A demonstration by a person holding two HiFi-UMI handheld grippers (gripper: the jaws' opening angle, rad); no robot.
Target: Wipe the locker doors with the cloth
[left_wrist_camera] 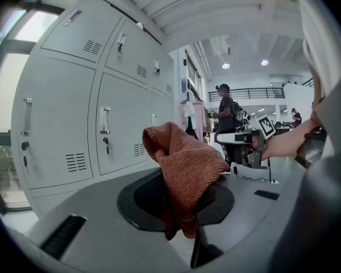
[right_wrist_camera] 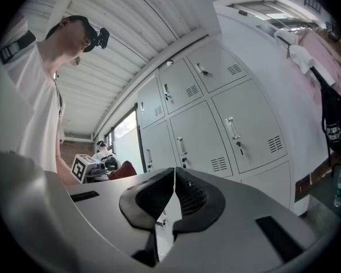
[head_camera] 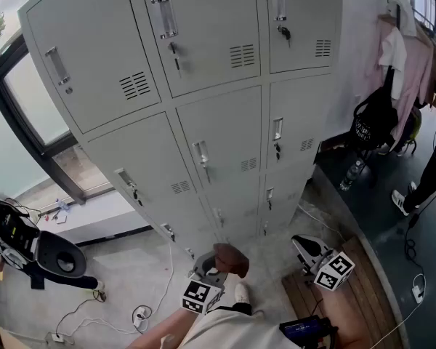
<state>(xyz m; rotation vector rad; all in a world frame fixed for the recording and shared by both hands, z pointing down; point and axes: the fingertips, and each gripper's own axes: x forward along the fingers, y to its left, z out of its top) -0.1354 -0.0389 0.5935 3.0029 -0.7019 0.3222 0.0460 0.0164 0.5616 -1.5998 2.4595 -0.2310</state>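
So the left tool (left_wrist_camera: 184, 197) is clamped on the cloth (left_wrist_camera: 184, 161), a rust-brown knit rag. It's pinched somewhere in the middle of a bunched fold. One lump stands up above the jaws and a short tail hangs down below them. The right tool (right_wrist_camera: 173, 193) has its jaws pressed together with nothing in between, so it's just along for the ride.

Both tools are held low in front of the person, well apart from the locker doors (head_camera: 225, 129). No wiping contact yet, as far as I can see. The doors are plain grey metal and run several rows high.

On handling: the cloth looks light, soft and totally floppy, so it'll fold wherever it's pushed. The knit texture should drag a bit on the painted metal rather than slide. I reckon the grip on a thick bunch is right, since a single edge would slip out. You'd want the wad leading, so fabric meets the door and not the jaws. The handles (head_camera: 164, 17) and vent slots (head_camera: 134, 85) look like the likely snag spots.
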